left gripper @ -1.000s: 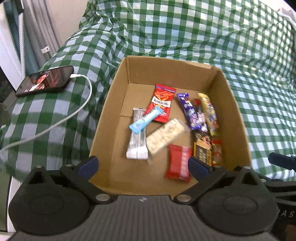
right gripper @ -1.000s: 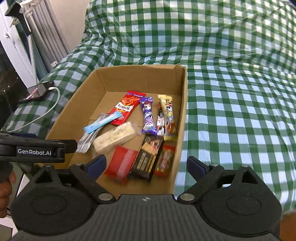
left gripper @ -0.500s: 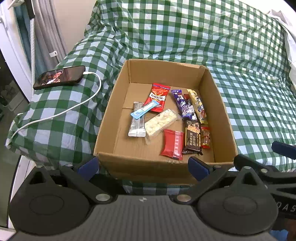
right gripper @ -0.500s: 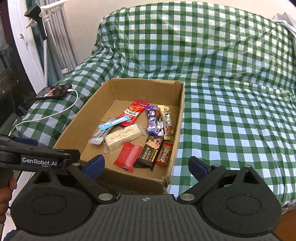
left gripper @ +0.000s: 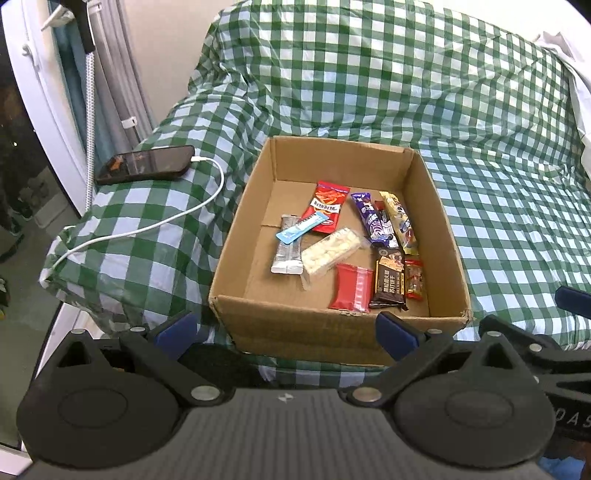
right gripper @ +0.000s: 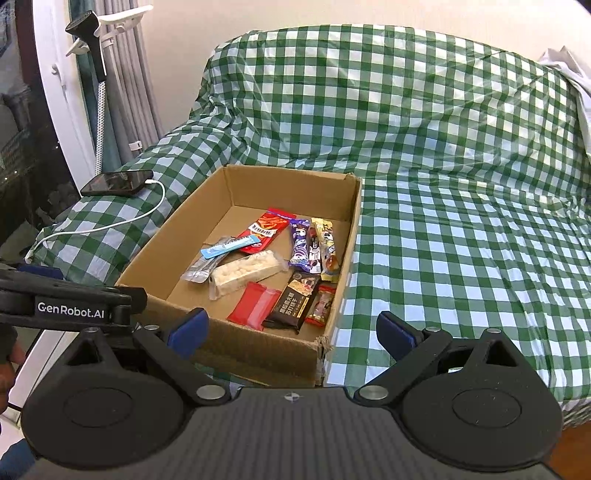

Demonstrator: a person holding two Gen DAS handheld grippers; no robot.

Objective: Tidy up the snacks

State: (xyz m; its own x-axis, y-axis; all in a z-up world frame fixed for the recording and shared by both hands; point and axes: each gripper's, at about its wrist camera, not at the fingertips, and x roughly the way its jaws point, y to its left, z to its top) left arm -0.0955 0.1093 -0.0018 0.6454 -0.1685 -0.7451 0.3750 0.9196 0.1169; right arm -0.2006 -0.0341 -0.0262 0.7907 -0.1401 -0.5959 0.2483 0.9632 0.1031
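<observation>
Silver sachet (left gripper: 287,251) half under blue stick (left gripper: 303,228)

Green-and-white checked cloth (right gripper: 443,184) drapes sofa-like furniture. Plain cream wall (right gripper: 295,14) behind. Grey pleated curtain (right gripper: 138,85) and white frame (right gripper: 55,92) at left.

Snack packets (left gripper: 347,245) are lying inside an open cardboard box (left gripper: 332,325) sitting on a green checked cover (left gripper: 498,206), with the left gripper (left gripper: 284,330) hanging wide open before it.
</observation>
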